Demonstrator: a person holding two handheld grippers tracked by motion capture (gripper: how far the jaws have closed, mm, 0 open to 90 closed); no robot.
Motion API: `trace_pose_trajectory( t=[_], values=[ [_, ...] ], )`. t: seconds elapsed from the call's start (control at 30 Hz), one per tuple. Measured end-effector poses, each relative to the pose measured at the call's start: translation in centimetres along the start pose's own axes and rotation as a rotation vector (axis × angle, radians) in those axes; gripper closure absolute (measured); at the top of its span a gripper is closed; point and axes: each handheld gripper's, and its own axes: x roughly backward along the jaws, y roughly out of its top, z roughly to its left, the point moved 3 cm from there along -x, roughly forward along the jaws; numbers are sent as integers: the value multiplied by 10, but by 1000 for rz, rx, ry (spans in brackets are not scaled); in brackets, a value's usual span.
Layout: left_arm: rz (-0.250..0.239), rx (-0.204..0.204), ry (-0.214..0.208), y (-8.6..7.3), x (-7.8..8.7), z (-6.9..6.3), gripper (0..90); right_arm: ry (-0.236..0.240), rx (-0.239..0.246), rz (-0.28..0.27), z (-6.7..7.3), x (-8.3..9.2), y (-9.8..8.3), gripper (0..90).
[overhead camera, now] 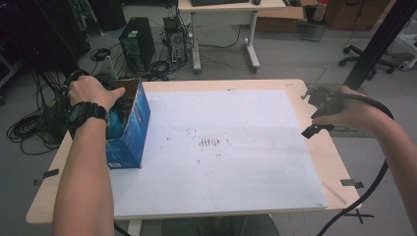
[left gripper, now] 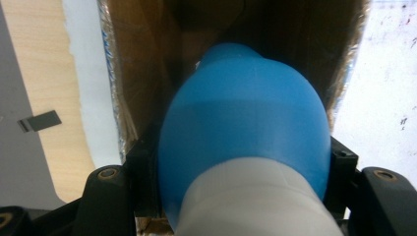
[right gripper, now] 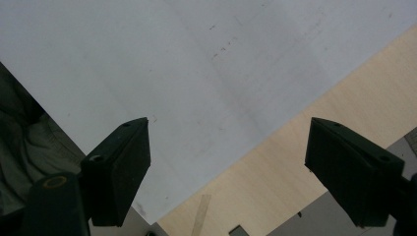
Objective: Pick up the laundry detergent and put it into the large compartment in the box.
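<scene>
An open blue cardboard box (overhead camera: 132, 129) stands at the left edge of the white sheet (overhead camera: 221, 152). My left gripper (left gripper: 242, 157) reaches into it from above, under the hand with a black watch. Its jaws press both sides of a rounded blue object with a white end (left gripper: 246, 128); brown box walls (left gripper: 137, 73) surround it. A bit of that blue object (overhead camera: 116, 123) shows inside the box. My right gripper (overhead camera: 311, 112) hovers over the table's right edge. In the right gripper view it (right gripper: 228, 130) stands open with nothing between its jaws, above the sheet (right gripper: 196, 59).
Bare wood (overhead camera: 337, 162) borders the sheet, with black tape strips (overhead camera: 352, 183) near the edges. A slanted black post (overhead camera: 378, 39) rises at the far right. On the floor behind lie computer towers (overhead camera: 137, 42), cable bundles (overhead camera: 34, 128) and a desk (overhead camera: 231, 12).
</scene>
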Motion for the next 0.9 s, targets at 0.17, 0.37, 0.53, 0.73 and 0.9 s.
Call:
trace_pose_trajectory(
  t=[0.17, 0.37, 0.53, 0.73, 0.9],
  values=[
    [9, 3, 8, 0, -8, 2, 373, 0, 1, 1, 0, 0, 0, 174],
    [18, 3, 10, 0, -16, 3, 373, 0, 0, 4, 0, -1, 0, 174],
    [18, 0, 6, 0, -20, 3, 373, 1, -2, 5, 0, -2, 0, 174],
    [22, -4, 9, 1, -24, 4, 373, 1, -3, 6, 0, -2, 0, 174],
    [19, -5, 8, 2, -27, 4, 373, 1, 0, 7, 1, -2, 1, 174]
  ],
)
